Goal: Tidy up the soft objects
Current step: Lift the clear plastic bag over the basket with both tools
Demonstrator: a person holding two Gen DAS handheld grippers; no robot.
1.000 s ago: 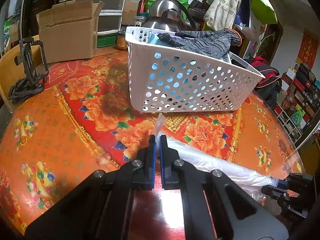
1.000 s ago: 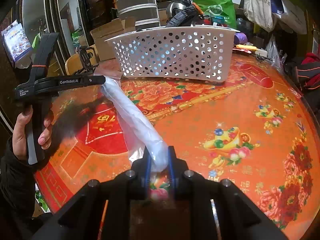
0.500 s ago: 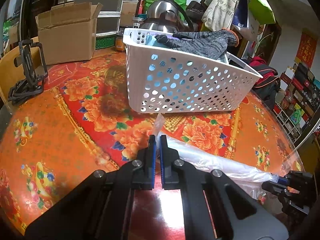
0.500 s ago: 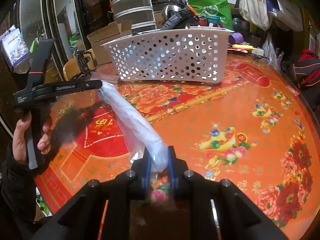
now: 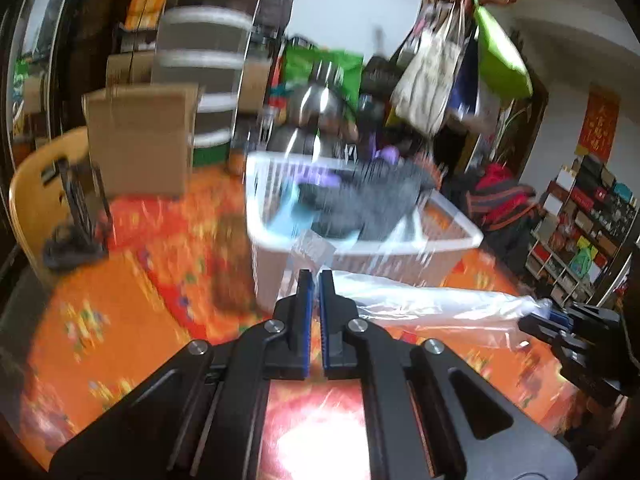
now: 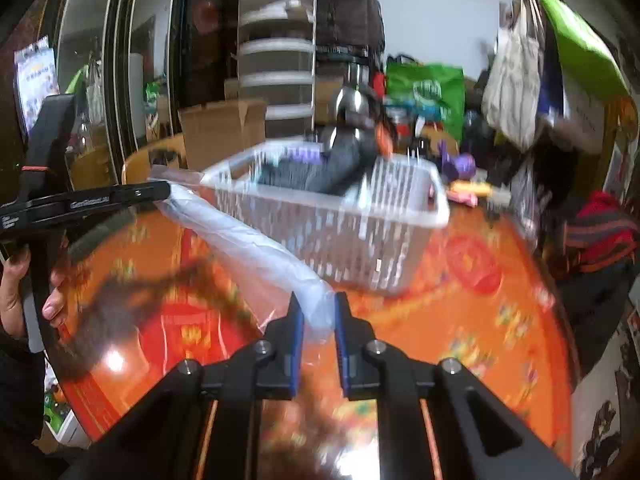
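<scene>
Cluttered room, orange floral table [image 6: 500,320] | left gripper [image 5: 316,276] pinched tight on one end of plastic bag [image 5: 420,300] | right gripper [image 6: 318,300] narrowly clamps other end | bag stretched above table, just before white basket [image 6: 360,240] | open tabletop right of basket

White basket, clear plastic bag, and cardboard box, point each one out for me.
white basket [image 6: 360,252]: right wrist view, perforated front wall.
clear plastic bag [image 6: 248,244]: right wrist view, middle of the rolled stretch.
cardboard box [image 5: 140,140]: left wrist view, front face.
</scene>
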